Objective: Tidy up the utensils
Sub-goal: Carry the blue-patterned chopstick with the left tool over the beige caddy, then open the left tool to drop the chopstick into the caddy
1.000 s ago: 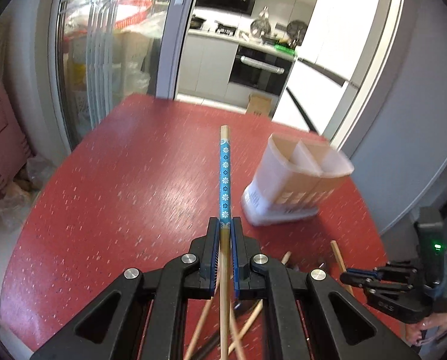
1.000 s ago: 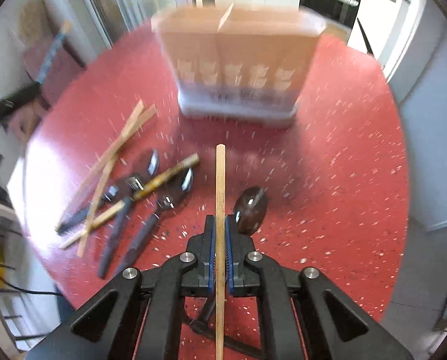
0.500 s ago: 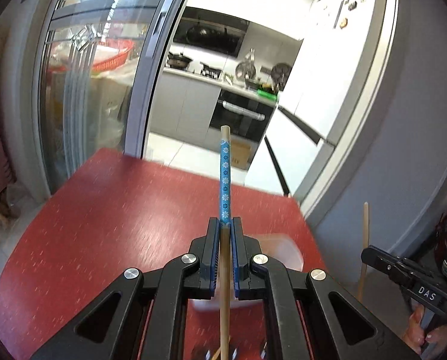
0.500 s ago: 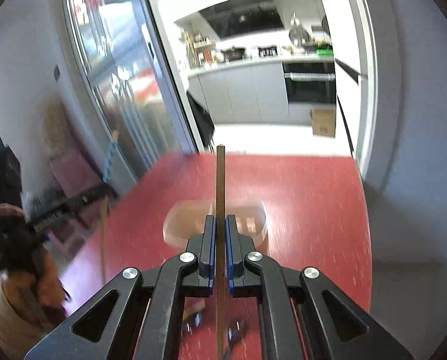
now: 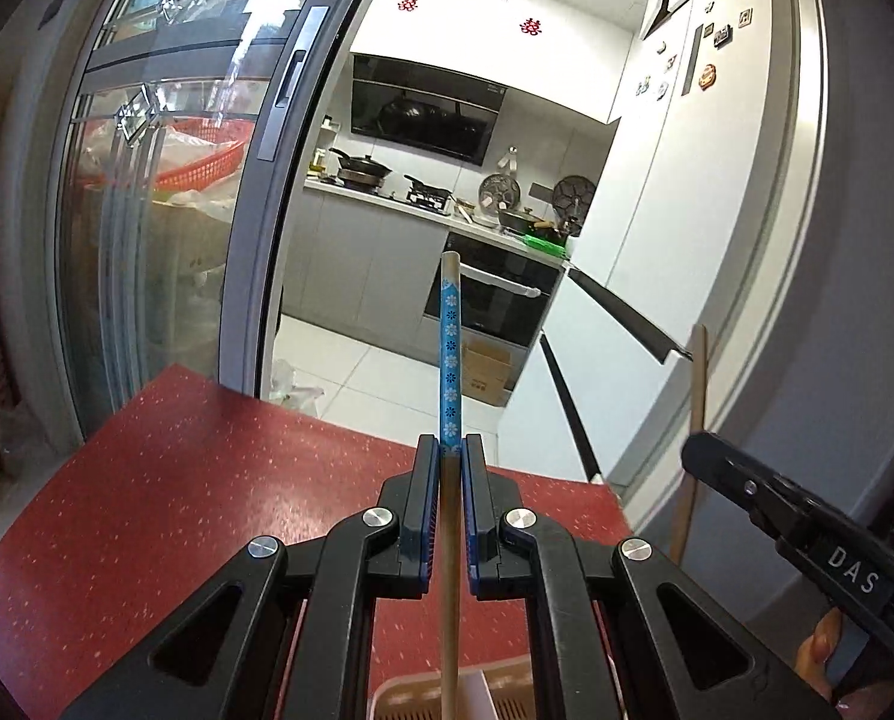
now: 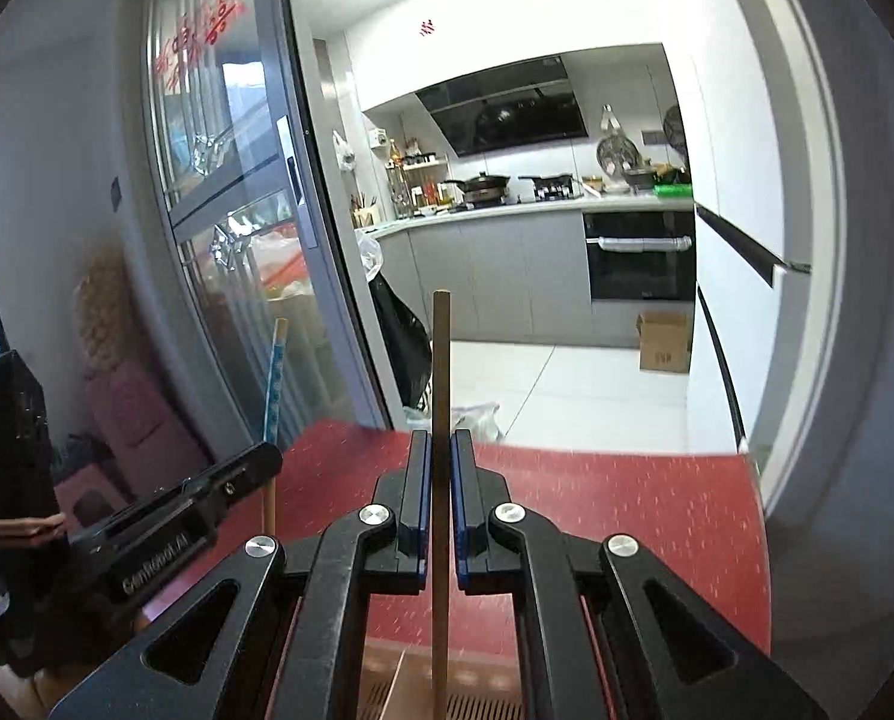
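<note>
My left gripper is shut on a wooden chopstick with a blue flowered band, held upright, its lower end over the beige utensil holder at the frame's bottom. My right gripper is shut on a plain brown chopstick, also upright, its lower end at the holder's rim. Each gripper shows in the other's view: the right one at the right with its chopstick, the left one at the left with the blue chopstick.
The red speckled table lies below both grippers and ends ahead at a glass sliding door and a kitchen doorway. A grey wall stands to the right. The other utensils on the table are out of view.
Both grippers have tilted up from looking down at the table to level, bringing their chopsticks upright. The holder has slid from mid-frame to the bottom edge under the chopstick ends.
</note>
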Available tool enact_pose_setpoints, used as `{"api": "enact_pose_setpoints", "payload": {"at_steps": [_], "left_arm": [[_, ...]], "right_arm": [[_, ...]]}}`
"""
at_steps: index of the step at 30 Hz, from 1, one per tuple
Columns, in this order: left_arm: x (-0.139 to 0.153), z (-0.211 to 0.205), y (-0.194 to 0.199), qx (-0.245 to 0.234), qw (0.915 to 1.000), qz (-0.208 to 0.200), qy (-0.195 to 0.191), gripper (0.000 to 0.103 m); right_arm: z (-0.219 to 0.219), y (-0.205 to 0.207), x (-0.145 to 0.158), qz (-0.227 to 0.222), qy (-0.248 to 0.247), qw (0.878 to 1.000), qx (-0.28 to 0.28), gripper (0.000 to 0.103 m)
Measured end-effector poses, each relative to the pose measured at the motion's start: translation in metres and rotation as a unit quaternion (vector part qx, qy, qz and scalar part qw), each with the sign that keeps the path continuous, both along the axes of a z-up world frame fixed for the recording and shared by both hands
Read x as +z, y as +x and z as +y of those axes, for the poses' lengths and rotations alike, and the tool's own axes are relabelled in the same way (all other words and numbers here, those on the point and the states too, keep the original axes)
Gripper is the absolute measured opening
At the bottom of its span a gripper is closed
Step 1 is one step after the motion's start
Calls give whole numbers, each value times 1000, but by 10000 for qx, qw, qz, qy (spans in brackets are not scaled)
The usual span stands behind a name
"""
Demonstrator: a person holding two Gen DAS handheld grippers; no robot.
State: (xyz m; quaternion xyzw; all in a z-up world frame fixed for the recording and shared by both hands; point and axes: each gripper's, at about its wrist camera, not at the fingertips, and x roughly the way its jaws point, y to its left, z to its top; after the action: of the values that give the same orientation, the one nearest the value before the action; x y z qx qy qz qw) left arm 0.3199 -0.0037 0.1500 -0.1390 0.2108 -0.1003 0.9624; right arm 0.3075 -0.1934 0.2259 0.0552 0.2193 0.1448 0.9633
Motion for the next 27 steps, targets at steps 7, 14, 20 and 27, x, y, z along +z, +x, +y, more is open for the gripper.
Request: {"api": "enact_pose_setpoints", "payload": {"at_steps": [7,14,20,27], "left_arm": [[-29,-12,14,128,9997,-90,207,36],[-49,-16,0,160,9987,-135,458,36],[-57,-20,-16,181,9972,-124,709,36],[-65,-19,-31,267,9953,22,931,36]], "right_arm": [[20,14,-37,-174,-403,9989,183,6],[31,-8,-73,-379,-882,9942,484,6],[42,-29,-91,-396,-1230,9889,736,6],[44,-33,-92,-251,-1126,9896,858,7]]}}
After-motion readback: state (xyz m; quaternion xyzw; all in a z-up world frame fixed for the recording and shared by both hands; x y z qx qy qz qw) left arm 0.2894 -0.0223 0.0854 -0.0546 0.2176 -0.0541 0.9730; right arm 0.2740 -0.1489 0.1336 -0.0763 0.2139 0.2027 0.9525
